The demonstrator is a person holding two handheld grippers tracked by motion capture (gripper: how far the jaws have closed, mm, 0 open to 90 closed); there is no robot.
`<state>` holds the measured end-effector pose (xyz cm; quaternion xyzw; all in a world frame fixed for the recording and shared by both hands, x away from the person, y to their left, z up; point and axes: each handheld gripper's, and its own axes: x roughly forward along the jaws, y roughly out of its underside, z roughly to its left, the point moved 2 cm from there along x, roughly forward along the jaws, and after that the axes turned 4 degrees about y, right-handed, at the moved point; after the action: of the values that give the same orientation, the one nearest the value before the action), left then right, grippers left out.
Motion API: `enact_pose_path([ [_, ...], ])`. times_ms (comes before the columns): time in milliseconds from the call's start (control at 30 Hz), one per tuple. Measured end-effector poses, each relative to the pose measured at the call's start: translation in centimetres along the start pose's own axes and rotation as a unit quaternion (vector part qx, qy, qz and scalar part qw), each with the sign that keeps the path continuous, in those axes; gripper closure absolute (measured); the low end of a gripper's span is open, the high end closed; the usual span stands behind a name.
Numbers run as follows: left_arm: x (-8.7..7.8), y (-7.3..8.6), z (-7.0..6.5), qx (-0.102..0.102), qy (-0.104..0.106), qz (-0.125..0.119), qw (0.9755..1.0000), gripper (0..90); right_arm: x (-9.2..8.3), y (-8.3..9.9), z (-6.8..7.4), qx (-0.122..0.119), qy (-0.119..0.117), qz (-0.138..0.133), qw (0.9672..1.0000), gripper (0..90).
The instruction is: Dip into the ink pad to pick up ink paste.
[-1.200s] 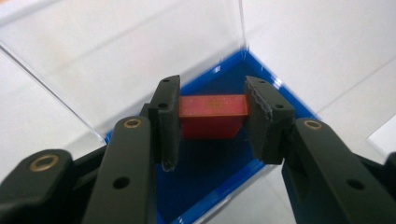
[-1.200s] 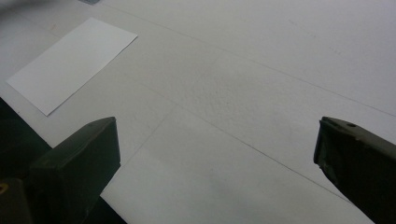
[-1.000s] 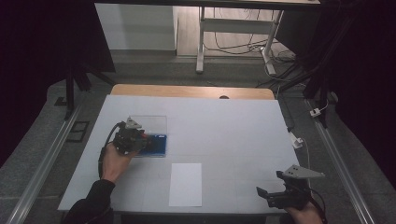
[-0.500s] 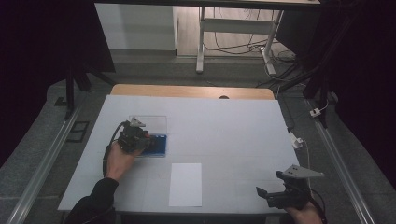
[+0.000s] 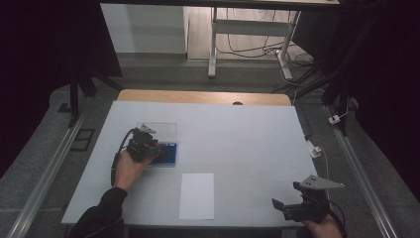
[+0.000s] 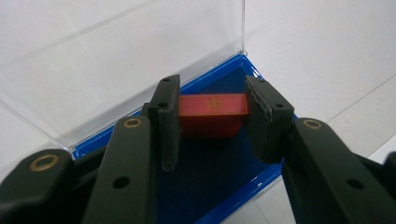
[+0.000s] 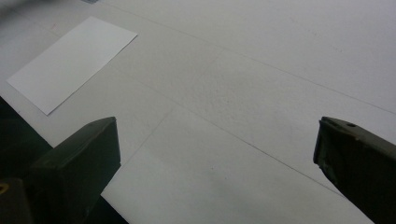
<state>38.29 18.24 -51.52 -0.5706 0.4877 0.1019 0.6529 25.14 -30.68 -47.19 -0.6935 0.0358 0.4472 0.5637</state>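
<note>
My left gripper (image 6: 212, 123) pinches a red block (image 6: 213, 114) over the dark lining of a blue tray (image 6: 219, 77), whose clear lid (image 6: 116, 56) stands open. My right gripper (image 7: 217, 154) hovers wide and empty near a white sheet (image 7: 70, 60).

White table (image 5: 247, 144), blue case (image 5: 166, 153), paper sheet (image 5: 197, 196)

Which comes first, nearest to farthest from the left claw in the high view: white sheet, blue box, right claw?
1. Blue box: right under the left claw, at the table's left.
2. White sheet: near the front edge, middle.
3. Right claw: front right corner.
</note>
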Motion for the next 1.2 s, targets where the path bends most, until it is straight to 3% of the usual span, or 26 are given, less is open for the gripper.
enact_pose_path([
  [267, 0.1, 0.3, -0.9, 0.028, -0.027, -0.002, 0.9992, 58.9, 0.0, 0.0, 0.0, 0.0, 0.0, 0.001, 1.0, 0.6],
  [467, 0.2, 0.3, -1.6, 0.057, -0.051, 0.003, 0.9971, 58.9, 0.0, 0.0, 0.0, 0.0, 0.0, 0.001, 1.0, 0.6],
  [533, 0.2, 0.3, -1.4, 0.049, -0.045, 0.001, 0.9978, 58.9, 0.0, 0.0, 0.0, 0.0, 0.001, 0.001, 1.0, 0.6],
  [700, 0.1, 0.6, -0.2, 0.012, -0.003, -0.013, 0.9998, 58.9, 0.0, 0.0, 0.0, -0.001, 0.001, 0.0, 1.0, 0.6],
  [867, 0.0, 0.7, 0.2, 0.0, 0.009, -0.018, 0.9998, 58.9, 0.0, 0.0, 0.0, -0.001, 0.001, 0.0, 1.0, 0.6],
  [967, 0.0, 0.7, -0.1, 0.01, 0.0, -0.015, 0.9998, 58.9, 0.0, 0.0, 0.0, -0.001, 0.001, 0.0, 1.0, 0.6],
  [1133, 0.1, 0.6, -1.1, 0.04, -0.036, -0.006, 0.9985, 58.9, 0.0, 0.0, 0.0, -0.001, 0.001, 0.0, 1.0, 0.6],
  [1200, 0.1, 0.6, -1.2, 0.044, -0.038, -0.006, 0.9983, 58.9, 0.0, 0.0, 0.0, -0.001, 0.001, 0.001, 1.0, 0.6],
])
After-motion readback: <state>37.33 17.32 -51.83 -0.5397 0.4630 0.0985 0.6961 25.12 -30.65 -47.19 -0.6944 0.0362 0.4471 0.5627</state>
